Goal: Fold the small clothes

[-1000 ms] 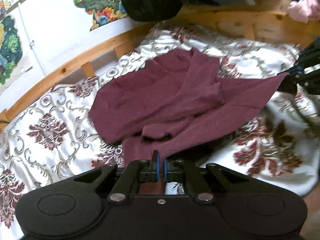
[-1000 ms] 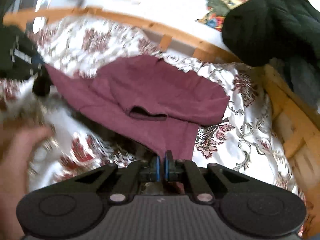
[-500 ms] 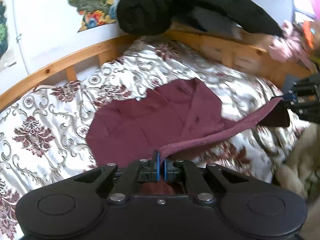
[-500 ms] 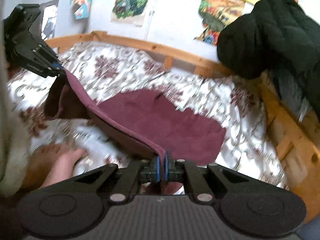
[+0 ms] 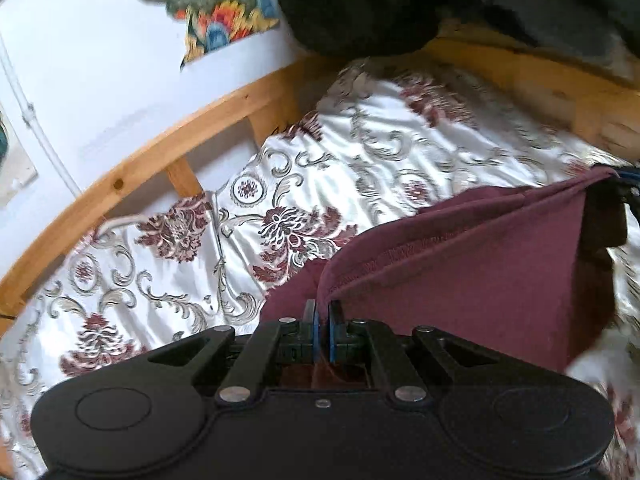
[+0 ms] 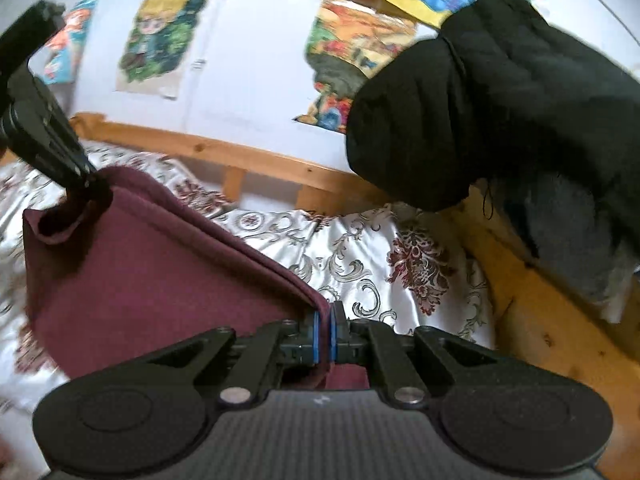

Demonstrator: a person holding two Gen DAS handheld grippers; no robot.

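Observation:
A small maroon garment (image 5: 472, 280) hangs lifted above the patterned bedspread (image 5: 280, 200), stretched between both grippers. My left gripper (image 5: 323, 316) is shut on one end of its upper edge. My right gripper (image 6: 325, 322) is shut on the other end; the garment (image 6: 132, 276) drapes down and to the left from it. In the right wrist view the left gripper (image 6: 82, 174) shows at the far left, pinching the far corner. In the left wrist view the right gripper is mostly cut off at the right edge. The garment's lower part is hidden.
A wooden bed rail (image 5: 160, 160) runs behind the bedspread (image 6: 360, 256). A bulky black garment (image 6: 500, 100) hangs over the wooden frame (image 6: 540, 312) at the right. Colourful posters (image 6: 160, 40) cover the white wall.
Both grippers have lifted the maroon garment off the bedspread. It lay spread on the bed a second ago; now it hangs taut between them, pulled nearer to me.

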